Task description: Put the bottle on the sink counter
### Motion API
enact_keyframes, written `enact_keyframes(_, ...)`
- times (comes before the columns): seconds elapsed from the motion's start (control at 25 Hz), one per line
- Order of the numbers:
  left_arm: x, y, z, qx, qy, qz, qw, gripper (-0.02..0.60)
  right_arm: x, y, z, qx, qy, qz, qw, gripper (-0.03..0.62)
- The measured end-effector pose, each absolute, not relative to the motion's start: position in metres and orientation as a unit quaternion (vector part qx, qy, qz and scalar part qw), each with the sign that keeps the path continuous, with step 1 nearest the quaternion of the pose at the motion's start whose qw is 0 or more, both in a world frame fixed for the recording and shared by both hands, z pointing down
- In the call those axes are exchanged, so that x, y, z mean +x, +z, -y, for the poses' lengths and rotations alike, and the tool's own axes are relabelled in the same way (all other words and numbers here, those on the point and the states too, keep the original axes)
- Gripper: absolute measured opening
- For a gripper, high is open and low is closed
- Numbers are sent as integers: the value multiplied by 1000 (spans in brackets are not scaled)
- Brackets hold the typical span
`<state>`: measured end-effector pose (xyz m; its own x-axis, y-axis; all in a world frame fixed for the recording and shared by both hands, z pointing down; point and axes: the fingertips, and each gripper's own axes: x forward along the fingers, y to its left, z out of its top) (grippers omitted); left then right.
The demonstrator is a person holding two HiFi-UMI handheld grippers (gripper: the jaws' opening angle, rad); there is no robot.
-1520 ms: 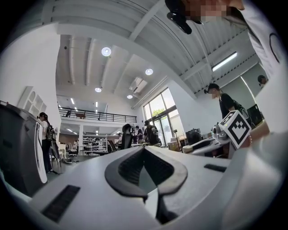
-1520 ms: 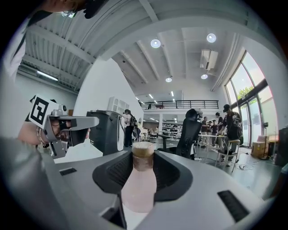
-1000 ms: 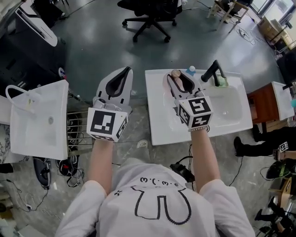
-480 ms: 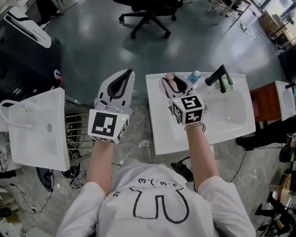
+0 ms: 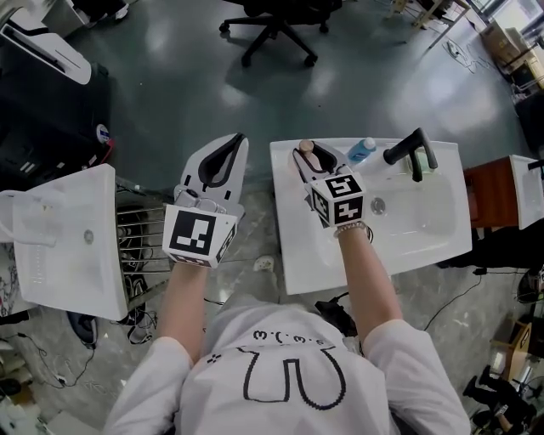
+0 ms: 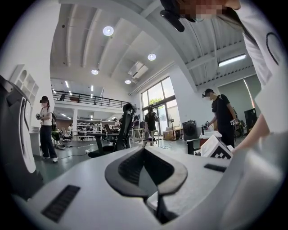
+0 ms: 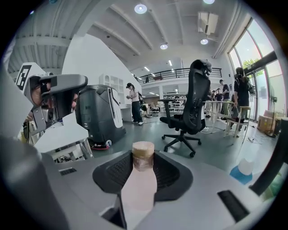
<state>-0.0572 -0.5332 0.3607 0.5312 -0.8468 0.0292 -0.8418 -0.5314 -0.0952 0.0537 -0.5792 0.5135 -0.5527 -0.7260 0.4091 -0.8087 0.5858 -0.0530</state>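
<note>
The right gripper (image 5: 308, 153) is clamped on the bottle (image 5: 312, 158), a pale pink one with a tan cap. In the right gripper view the bottle (image 7: 140, 182) stands upright between the two black pads (image 7: 168, 173), with its cap rising just above them. From the head view the bottle is over the back left corner of the sink counter (image 5: 293, 255); whether its base touches the counter cannot be told. A blue-capped bottle (image 5: 362, 150) lies along the counter's back edge, just right of the held one, and shows low at the right in the right gripper view (image 7: 243, 173). The black tap (image 5: 410, 149) stands further right on the same edge, behind the basin (image 5: 416, 212). The left gripper (image 5: 233, 148) is off the counter's left edge, over the floor and beside a wire rack (image 5: 136, 234). It sits between this sink and a second sink (image 5: 59, 246) at the left. In the left gripper view its jaws are together, the pad tips meeting with nothing between them (image 6: 143, 150). An office chair (image 5: 276, 21) stands on the floor beyond both grippers.
</note>
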Motion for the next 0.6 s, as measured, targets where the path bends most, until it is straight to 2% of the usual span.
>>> enact_keyframes(0.6, -64, 384, 541, -875, -48, -482, 20, 9, 46, 539, 590, 429, 124, 875, 186, 153)
